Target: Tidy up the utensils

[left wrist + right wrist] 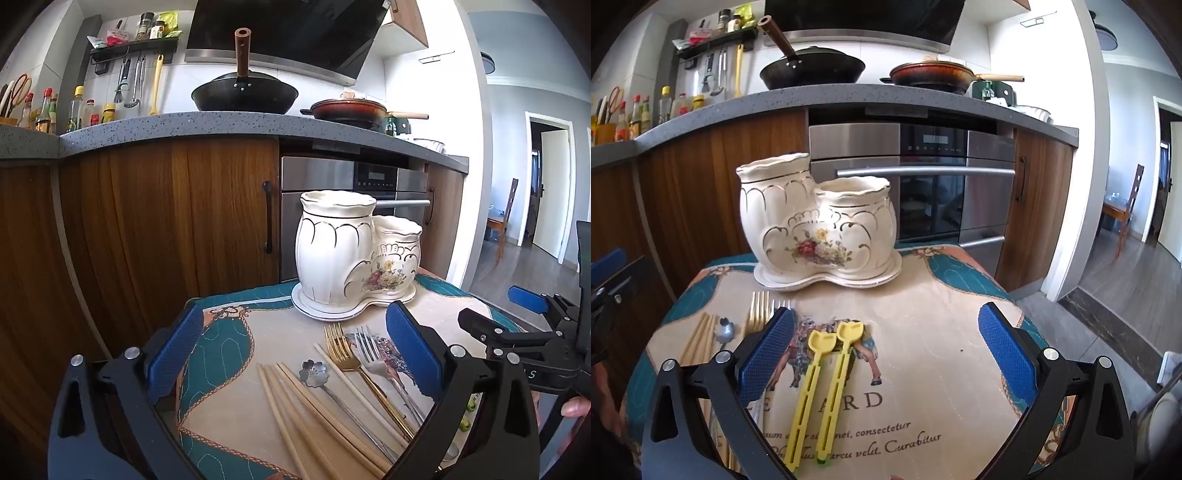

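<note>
A white ceramic two-pot utensil holder [354, 258] [820, 229] stands on its saucer at the far side of a small cloth-covered table [236, 424] [923, 332]. In the left wrist view, wooden chopsticks [295, 406], a flower-bowl spoon [314, 373], a gold fork [343, 350] and a silver fork [373, 354] lie between the fingers of my left gripper [295, 350], which is open and empty above them. In the right wrist view, yellow chopsticks [823, 384] lie flat under my right gripper [886, 350], which is open and empty. The right gripper also shows at the right edge of the left wrist view [517, 314].
Behind the table stand wooden cabinets [166, 229], a steel oven [923, 184] and a grey counter [221, 125] with a black wok [243, 96] and a red pan [347, 110]. Bottles [48, 114] line the counter's left. A doorway [1137, 221] opens at right.
</note>
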### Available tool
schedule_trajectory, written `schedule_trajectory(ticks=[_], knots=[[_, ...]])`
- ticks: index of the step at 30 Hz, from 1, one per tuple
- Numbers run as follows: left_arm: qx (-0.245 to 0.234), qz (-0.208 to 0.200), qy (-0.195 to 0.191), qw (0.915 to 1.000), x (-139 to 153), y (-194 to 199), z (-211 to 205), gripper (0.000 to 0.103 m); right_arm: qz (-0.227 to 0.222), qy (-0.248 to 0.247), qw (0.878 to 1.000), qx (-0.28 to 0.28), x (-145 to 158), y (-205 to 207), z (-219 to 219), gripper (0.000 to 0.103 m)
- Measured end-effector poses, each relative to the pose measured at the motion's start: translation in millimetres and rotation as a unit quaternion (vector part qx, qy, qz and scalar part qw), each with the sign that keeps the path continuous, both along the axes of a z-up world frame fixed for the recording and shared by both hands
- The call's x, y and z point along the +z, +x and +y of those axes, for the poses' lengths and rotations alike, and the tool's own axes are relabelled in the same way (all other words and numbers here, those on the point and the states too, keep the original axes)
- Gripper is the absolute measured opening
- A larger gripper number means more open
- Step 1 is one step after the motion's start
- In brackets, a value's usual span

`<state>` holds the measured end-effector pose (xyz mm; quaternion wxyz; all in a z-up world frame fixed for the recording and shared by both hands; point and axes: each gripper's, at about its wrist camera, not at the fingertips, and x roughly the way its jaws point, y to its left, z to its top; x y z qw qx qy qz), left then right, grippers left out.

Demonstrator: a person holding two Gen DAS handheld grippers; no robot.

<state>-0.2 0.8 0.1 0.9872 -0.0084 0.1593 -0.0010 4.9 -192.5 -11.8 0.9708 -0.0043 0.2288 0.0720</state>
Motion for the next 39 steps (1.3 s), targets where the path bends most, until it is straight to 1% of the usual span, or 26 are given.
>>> schedule_trajectory(ticks=[6,7,12,13,16,39], knots=[[-0.003,-0.003,0.003,1.0,0.2,-2.0,1.6,0.098,-0.002,0.003,1.0,0.001,1.4,-2.7,-4.6,0.099],[-0.004,-0.003,0.004,1.0,0.2,-2.6,2.0,0.098,0.003,-0.003,1.0,0.001,-0.7,0.0,2.3,0.099],[-0.005,-0.006,0.008,0.9999,0.3,-8.2,3.7,0.098,0.002,-0.003,1.0,0.001,-0.9,0.0,2.5,0.099],[0.0,0.002,0.004,1.0,-2.0,0.2,3.7,0.098,0.002,-0.003,1.0,0.001,-0.9,-0.1,2.2,0.099],[0.001,0.004,0.006,1.0,-2.7,1.6,2.1,0.098,0.001,-0.005,1.0,0.0,-0.1,-2.6,3.3,0.099],[0.003,0.006,0.009,0.9999,-3.5,3.0,-0.9,0.098,0.004,-0.008,1.0,0.003,-2.3,1.0,4.2,0.099]])
